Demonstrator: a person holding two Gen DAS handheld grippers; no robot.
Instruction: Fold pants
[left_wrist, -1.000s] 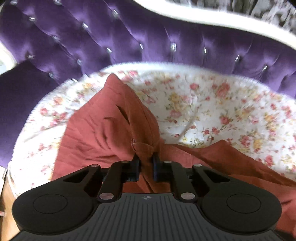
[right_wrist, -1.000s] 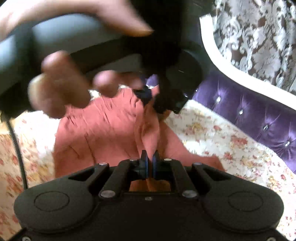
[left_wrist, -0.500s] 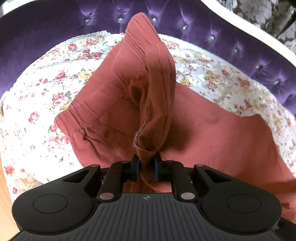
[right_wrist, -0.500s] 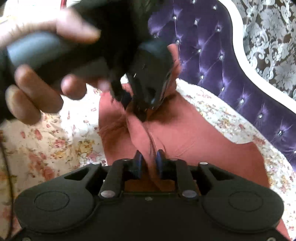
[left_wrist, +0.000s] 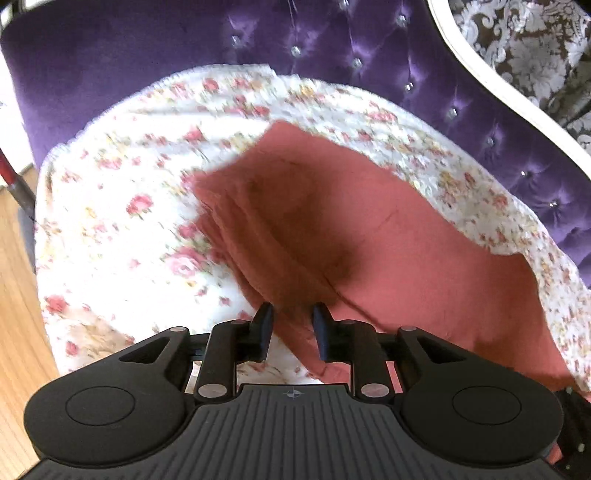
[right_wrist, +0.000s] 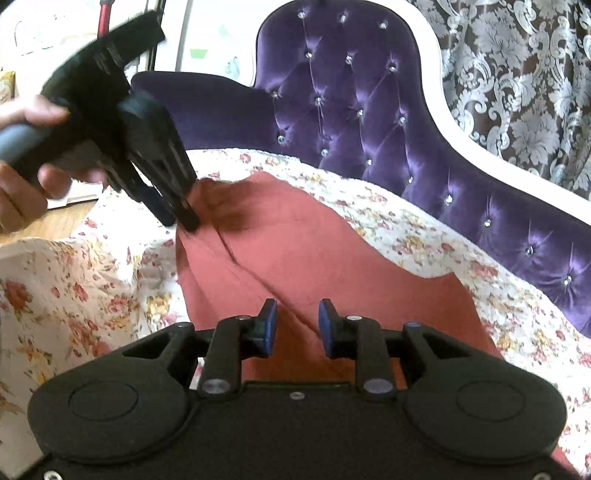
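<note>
The rust-red pants lie folded on a floral cloth; they also show in the right wrist view. My left gripper is open just above the near folded edge, holding nothing. It appears in the right wrist view with its tips at the far left corner of the pants. My right gripper is open over the near edge of the pants, with cloth lying between and under the fingers but not pinched.
A purple tufted sofa back with a white frame curves behind the cloth. A wooden floor lies to the left. Patterned wallpaper is behind the sofa. The person's hand holds the left gripper.
Both grippers opened and let go of the pants. The lifted fabric dropped and now lies flat in a fold on the floral cloth.
</note>
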